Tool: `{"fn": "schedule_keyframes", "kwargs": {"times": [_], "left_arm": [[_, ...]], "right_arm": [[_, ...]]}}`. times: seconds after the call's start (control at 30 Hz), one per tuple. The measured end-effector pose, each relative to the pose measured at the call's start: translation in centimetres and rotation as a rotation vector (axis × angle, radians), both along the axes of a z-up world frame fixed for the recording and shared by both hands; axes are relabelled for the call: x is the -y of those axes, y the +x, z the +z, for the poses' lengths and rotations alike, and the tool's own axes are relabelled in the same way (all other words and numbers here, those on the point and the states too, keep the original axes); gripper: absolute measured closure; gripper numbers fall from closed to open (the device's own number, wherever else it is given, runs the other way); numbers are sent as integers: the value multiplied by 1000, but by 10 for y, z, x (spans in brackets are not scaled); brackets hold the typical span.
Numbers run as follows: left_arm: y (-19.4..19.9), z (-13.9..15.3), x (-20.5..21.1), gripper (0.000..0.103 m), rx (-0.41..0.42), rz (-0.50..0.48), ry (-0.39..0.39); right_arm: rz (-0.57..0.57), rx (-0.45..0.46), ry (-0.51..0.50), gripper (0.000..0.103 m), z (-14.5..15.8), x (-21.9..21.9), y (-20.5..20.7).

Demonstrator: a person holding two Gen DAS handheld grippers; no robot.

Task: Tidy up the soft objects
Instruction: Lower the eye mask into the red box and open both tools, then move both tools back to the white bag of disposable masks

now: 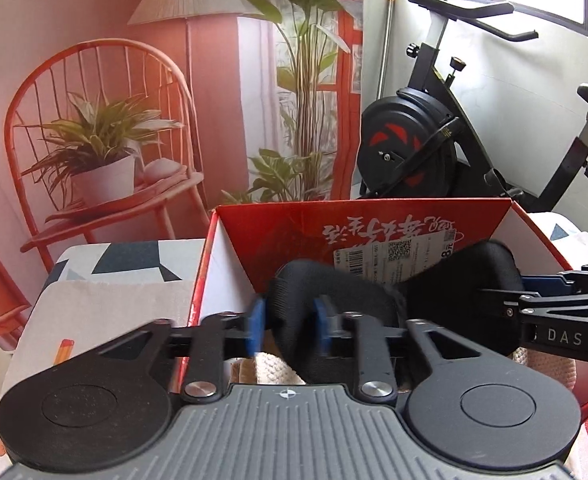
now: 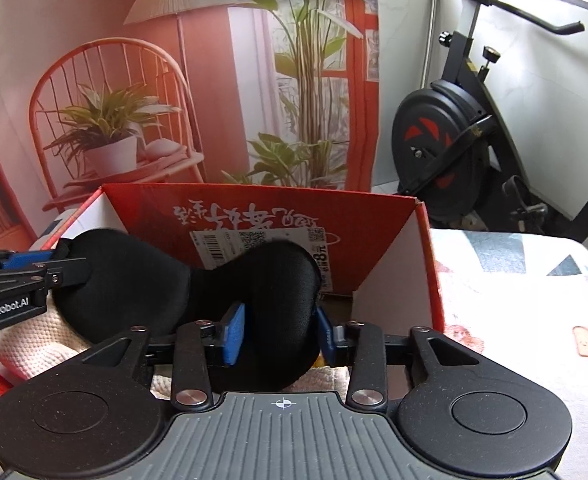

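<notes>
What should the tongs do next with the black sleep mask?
Probably draw both tongs back. The black sleep mask already lies in the red box on the cream knit cloth, and the left tongs and right tongs look loosened around its ends.

Patterned tablecloth-covered table (image 2: 514,280) bearing 1 open red cardboard box (image 2: 430,264).

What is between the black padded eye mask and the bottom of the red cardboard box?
Only cream knitted cloth already lying in the red cardboard box; the black padded eye mask hangs just above it.
</notes>
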State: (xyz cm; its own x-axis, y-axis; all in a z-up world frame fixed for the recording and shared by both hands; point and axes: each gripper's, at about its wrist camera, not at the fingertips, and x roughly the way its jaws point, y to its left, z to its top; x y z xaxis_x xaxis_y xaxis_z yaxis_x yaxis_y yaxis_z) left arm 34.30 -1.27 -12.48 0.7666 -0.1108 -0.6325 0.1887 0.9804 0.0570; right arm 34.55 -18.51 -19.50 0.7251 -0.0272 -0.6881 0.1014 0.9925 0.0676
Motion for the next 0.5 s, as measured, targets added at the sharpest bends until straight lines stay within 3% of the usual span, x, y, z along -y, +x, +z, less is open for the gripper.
{"fn": "schedule_keyframes", "kwargs": {"times": [0.03,0.17,0.27,0.33,0.43,0.5], "left_arm": [[-1,2,-2,55,6,7,-5],[-8,9,-7,47,27,24,-7],[-16,14,-12,36,26,38,-23],[-23,20,-17,20,26,48,-59],[-39,27,-25,10,44,41,-121],[-48,31,-29,9,43,37,-130]], "right_arm": [[-4,3,-14,62,0,-1,-1],[1,25,-63,45,4,-2,-8],[2,52,-71,29,10,0,-16],[1,81,-53,11,16,4,-26],[8,134,-39,1,25,9,-42],[15,155,-27,1,29,13,-53]]}}
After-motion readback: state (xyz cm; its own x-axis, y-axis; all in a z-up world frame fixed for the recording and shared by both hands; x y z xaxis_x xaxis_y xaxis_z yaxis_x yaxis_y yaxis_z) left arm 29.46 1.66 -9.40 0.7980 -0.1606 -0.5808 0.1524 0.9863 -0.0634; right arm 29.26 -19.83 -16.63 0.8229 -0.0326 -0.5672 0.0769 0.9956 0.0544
